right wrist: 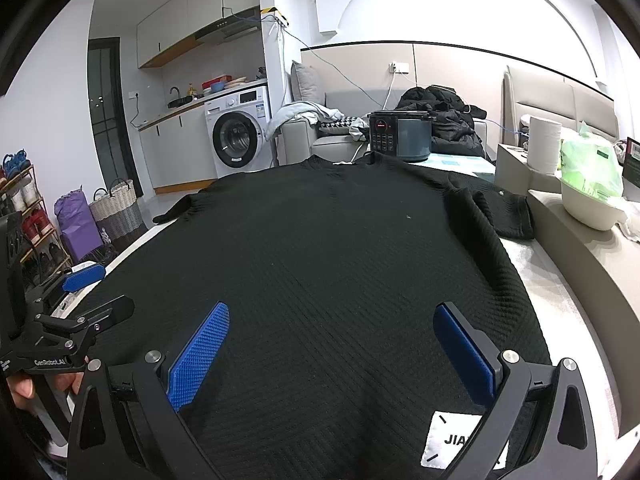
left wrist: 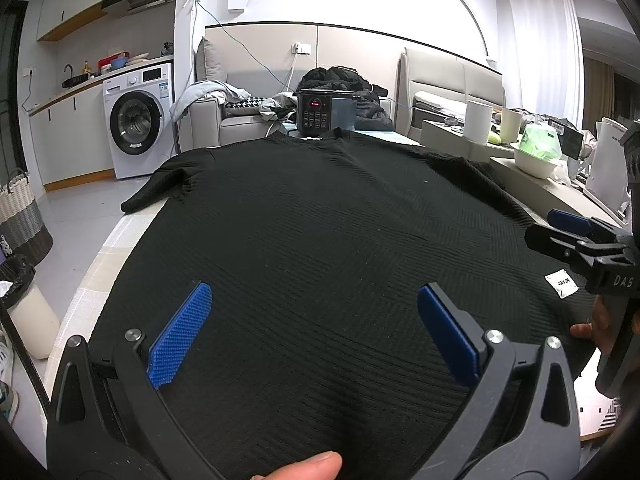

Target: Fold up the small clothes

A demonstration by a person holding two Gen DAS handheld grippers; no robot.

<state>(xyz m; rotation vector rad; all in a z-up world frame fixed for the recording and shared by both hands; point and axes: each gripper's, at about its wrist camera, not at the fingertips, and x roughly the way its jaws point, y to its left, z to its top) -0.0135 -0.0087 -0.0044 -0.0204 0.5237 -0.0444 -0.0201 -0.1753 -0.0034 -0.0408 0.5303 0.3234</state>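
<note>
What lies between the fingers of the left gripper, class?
Only the black sweater, spread flat; the left wrist view shows its ribbed cloth filling the gap of the open left gripper, with nothing else there.

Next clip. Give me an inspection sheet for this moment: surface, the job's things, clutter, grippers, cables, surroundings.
Surface: table with a pale checked cover, mostly hidden by the garment.
Job's things: one black ribbed top spread flat, collar at the far end, both sleeves out to the sides, white label near the hem.
Clutter: electric cooker at the collar end; white bowl with a green bag and paper roll on the ledge to the right.
Grippers: left gripper and right gripper both open, empty, over the hem end.
Cables: blue cable running along the far wall.
Surroundings: washing machine, sofa with piled clothes, woven basket.
</note>
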